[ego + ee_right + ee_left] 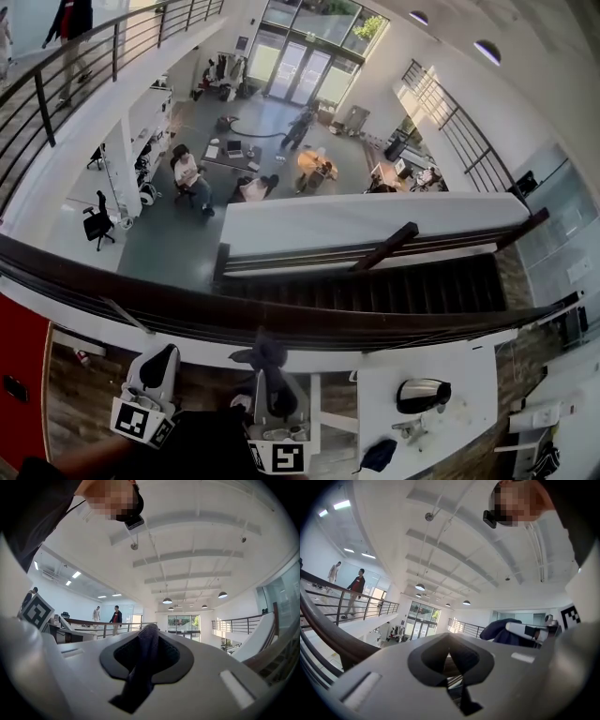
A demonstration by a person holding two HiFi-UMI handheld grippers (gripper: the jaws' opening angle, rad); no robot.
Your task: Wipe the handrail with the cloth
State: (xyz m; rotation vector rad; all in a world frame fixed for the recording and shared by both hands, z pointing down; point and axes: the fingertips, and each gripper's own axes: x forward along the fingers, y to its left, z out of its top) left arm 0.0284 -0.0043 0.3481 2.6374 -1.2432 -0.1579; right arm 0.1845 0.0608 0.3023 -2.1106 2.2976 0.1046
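Note:
The dark wooden handrail curves across the head view from left to right; in the left gripper view it runs up the left side as the handrail. Just on the near side of it, my right gripper is shut on a dark blue cloth that bunches above its tips. In the right gripper view the cloth hangs pinched between the jaws of the right gripper. My left gripper stands to the left, also short of the rail, shut and holding nothing. It sees the cloth to its right.
Beyond the rail is a deep drop to an atrium floor with people at desks and a dark staircase. A white desk with a dark rounded object lies lower right. A red wall stands at left. Two people walk a far balcony.

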